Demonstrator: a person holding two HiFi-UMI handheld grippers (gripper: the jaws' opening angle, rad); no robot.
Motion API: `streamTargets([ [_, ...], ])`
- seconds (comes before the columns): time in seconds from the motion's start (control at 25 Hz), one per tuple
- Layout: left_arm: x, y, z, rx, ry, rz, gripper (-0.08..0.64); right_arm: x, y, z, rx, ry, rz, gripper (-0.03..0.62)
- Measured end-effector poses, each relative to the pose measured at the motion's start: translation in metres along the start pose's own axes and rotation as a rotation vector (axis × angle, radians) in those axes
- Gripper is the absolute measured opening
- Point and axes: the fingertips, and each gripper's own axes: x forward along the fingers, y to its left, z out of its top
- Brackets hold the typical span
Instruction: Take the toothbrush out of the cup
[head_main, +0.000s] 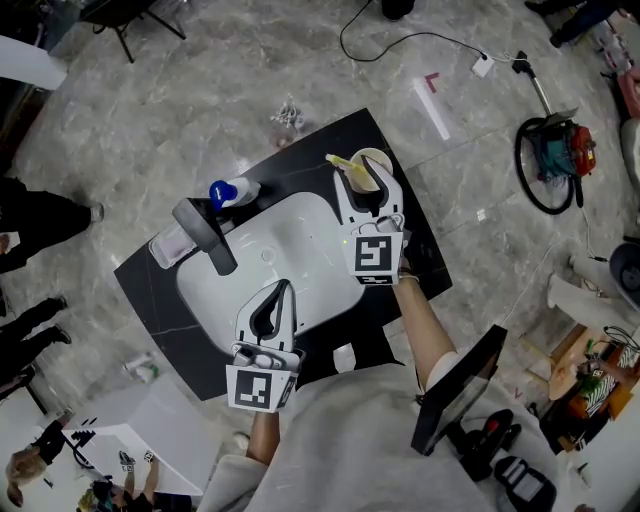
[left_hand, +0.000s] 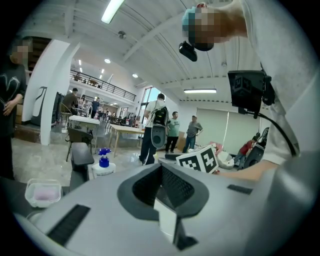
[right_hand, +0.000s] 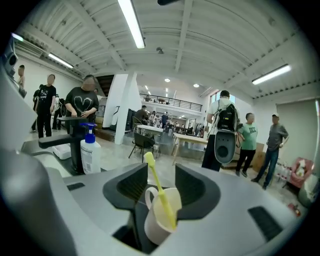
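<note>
Toothbrush (right_hand: 158, 186): yellow, standing in the cream cup (right_hand: 161, 220), head up and leaning to the left; not yet taken out.
Cup place: far right part of the black worktop (head_main: 330, 135), just beside the white sink (head_main: 300, 225).
Right gripper (head_main: 366, 188): jaws wide apart, nothing gripped; cup and brush handle framed in the gap, with neither pad pressing on them.
Likely reason: lined up with the cup's mouth so the pads can close on the slim handle above the rim, not on the cup itself.
Left gripper (head_main: 279, 294): jaw tips together, empty; held over the near side of the sink, probably to stay clear of the reach, perhaps ready to steady the cup.
Risk: light cup, likely to tip or lift with the brush if the handle drags on the rim.
Surface: glossy black top, smooth white basin; dark faucet (head_main: 205, 232), blue-capped pump bottle (head_main: 230, 192) and small clear tray (head_main: 170, 245) along the sink's left side.
Room: large open hall, grey marble-look floor (head_main: 200, 70), strip lights (right_hand: 131, 22) overhead, people (right_hand: 245, 145) standing about in the background.
</note>
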Motion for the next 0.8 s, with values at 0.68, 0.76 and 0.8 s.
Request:
streamTargets([
  [0.68, -0.006, 0.014, 0.004, -0.011, -0.011, 0.021, 0.004, 0.011, -0.005, -0.013, -0.11, 0.08, -0.088, 0.052],
  [0.76, -0.007, 0.015, 0.004, -0.013, -0.011, 0.024, 0.003, 0.011, -0.007, -0.013, -0.101, 0.083, -0.092, 0.005],
  [0.8, -0.007, 0.015, 0.004, -0.013, -0.011, 0.026, 0.003, 0.012, -0.008, -0.013, -0.093, 0.084, -0.089, 0.005],
])
